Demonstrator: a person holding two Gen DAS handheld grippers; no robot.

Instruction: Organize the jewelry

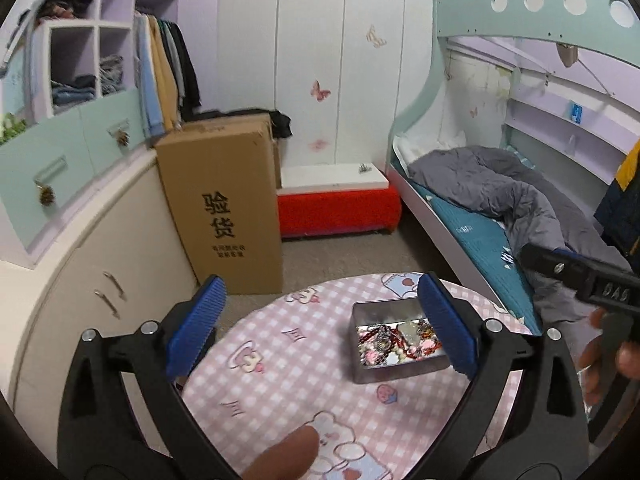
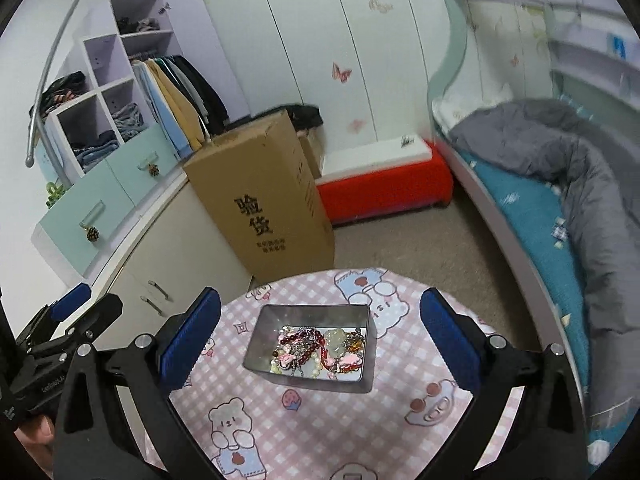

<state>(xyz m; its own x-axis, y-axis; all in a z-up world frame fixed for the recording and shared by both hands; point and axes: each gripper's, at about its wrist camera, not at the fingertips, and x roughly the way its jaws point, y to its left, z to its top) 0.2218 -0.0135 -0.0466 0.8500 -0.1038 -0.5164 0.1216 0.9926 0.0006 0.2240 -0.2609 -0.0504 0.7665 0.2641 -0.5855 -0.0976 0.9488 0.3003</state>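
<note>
A small metal tin (image 1: 362,376) (image 2: 260,340) stands on a round table with a pink checked bear cloth (image 1: 288,384) (image 2: 320,420). In it lies a tangle of jewelry (image 1: 394,342) (image 2: 320,346): red beads, pale pearls, a light green pendant, pink charms. My left gripper (image 1: 320,324) is open and empty above the table, the tin just inside its right finger. My right gripper (image 2: 320,332) is open and empty, with the tin between its blue pads. Each gripper also shows at the edge of the other's view (image 1: 580,276) (image 2: 64,328).
A tall cardboard box (image 1: 220,204) (image 2: 264,196) stands on the floor behind the table, beside a cream cabinet (image 1: 100,280). A red bench (image 1: 340,208) sits by the far wall. A bed with a grey duvet (image 1: 500,192) (image 2: 560,168) runs along the right.
</note>
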